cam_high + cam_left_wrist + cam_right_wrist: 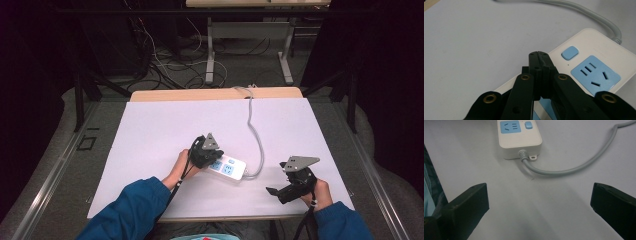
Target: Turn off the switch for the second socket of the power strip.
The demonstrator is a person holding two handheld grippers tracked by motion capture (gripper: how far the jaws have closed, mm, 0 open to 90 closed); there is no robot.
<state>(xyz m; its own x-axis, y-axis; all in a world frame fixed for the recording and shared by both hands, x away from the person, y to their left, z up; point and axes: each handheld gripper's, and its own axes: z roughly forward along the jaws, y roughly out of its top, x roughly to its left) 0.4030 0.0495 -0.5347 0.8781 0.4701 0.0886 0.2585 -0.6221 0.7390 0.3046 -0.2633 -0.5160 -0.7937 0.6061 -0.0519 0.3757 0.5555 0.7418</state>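
A white power strip with pale blue sockets and a blue switch lies on the white table cover, its grey cable running back over the far edge. My left gripper sits on the strip's left end. In the left gripper view its jaws are pressed together over the strip, the tips just left of the blue switch, nothing between them. My right gripper rests to the strip's right, open. In the right gripper view the strip and cable lie ahead of its spread fingers.
The white cover lies over a wooden tabletop whose far edge shows. Beyond it stand metal table legs and loose cables on the floor. Metal rails run along both sides of the table.
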